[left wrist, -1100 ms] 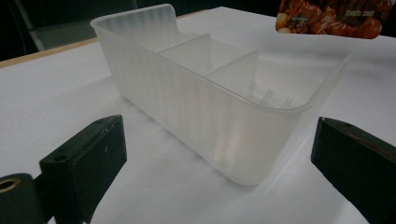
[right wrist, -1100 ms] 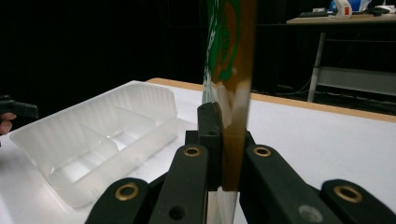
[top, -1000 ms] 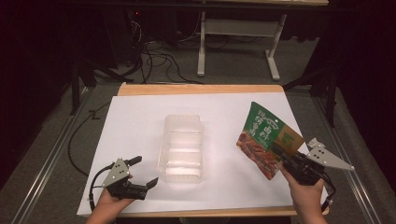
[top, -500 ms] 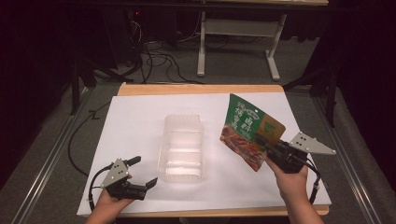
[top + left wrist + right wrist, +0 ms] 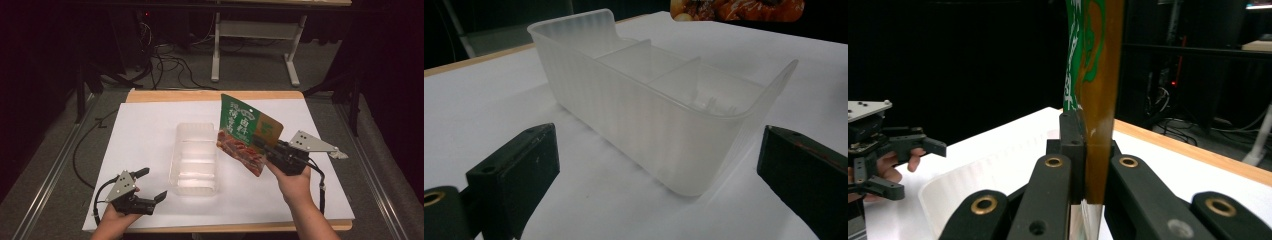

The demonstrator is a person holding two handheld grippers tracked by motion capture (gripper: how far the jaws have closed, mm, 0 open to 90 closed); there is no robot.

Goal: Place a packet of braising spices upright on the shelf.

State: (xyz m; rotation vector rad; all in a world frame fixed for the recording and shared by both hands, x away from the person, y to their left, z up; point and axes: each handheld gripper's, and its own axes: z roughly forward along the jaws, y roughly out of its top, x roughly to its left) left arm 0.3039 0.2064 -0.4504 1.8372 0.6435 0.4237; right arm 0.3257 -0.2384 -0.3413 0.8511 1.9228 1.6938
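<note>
Snack pouch held above a white-covered table (image 5: 150, 130), beside a clear divided tray (image 5: 195, 157).
Right gripper (image 5: 270, 150), at 4 o'clock, clamps the snack pouch (image 5: 245, 132); its own view shows only the pouch's edge. Left gripper (image 5: 152, 185), at 7 o'clock, gapes empty.

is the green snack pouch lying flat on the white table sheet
No, the green snack pouch is held up off the sheet, clamped in the right tool.

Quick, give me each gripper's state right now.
Left gripper: open, holding nothing, jaws spread toward the clear tray.
Right gripper: shut on the snack pouch, held off the table.
</note>
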